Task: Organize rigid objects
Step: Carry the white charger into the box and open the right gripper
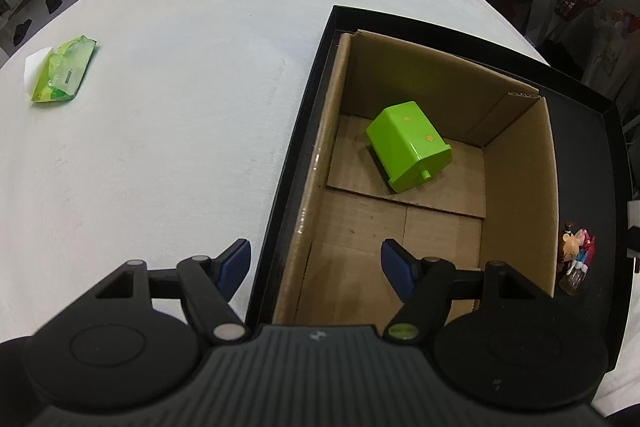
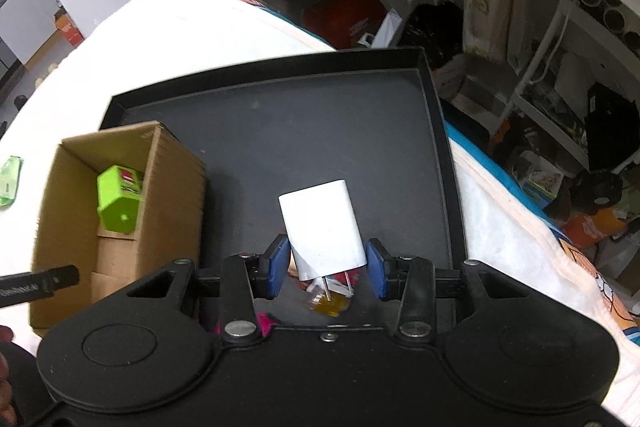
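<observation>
The cardboard box (image 1: 516,163) stands in the left part of the black tray (image 2: 304,131), whose floor to its right lies largely bare. Over the box's near left wall, the left gripper (image 1: 316,267) hangs spread wide and empty. A green block (image 1: 408,147) lies inside, peg end near-right. The right gripper (image 2: 327,269) clamps a white charger (image 2: 322,227), long axis pointing away, prongs nearest

— Left claw (image 1: 316,265): black ribbed housing, two round black discs, blue pads on the fingertips (image 1: 236,261), silver pivot screws, one green.

— Right claw (image 2: 327,269): same black build, blue pads, silver screws only, triangular cut-outs in the links.
</observation>
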`<state>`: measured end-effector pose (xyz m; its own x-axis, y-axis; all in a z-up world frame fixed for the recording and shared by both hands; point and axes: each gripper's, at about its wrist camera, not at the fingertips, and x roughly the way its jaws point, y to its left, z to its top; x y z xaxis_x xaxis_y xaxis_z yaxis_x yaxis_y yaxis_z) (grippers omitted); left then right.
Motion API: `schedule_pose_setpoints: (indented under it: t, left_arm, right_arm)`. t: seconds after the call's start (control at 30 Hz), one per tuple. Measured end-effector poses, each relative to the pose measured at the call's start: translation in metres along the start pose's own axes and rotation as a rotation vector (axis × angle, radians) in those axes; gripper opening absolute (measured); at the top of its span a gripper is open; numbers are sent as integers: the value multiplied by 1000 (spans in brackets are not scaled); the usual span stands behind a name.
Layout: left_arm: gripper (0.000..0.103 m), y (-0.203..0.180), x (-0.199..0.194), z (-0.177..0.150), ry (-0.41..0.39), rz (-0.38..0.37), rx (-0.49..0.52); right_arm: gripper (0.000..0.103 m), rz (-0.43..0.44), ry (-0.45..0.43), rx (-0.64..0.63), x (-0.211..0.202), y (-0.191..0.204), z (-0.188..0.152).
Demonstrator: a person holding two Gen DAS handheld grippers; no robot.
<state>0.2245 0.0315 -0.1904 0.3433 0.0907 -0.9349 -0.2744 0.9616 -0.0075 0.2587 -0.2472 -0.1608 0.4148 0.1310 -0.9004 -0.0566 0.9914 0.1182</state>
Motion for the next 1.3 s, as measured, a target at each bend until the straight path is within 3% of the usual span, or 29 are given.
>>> schedule_pose_setpoints:
  t: [0.7,0.87,1.03,1.2,1.3]
  left_arm:
    - [66,26,7,3,-51,-103,-39]
    - [57,29,8,3,-60,-127,-43]
    - [27,38,16,5,-39,-152,-83]
    - [15,40,18,5,-37,-179,-77]
    - [15,40,18,5,-38,-185,-74]
  right_arm:
    - [40,69,-50,-100,-13,87,30]
    - [40,75,-51,-116,-8,107,32]
    - [40,78,-42,-143,-1,126,33]
    - [40,80,-29,-160,6,142,33]
    - [40,76,-20,-165,12,149,33]
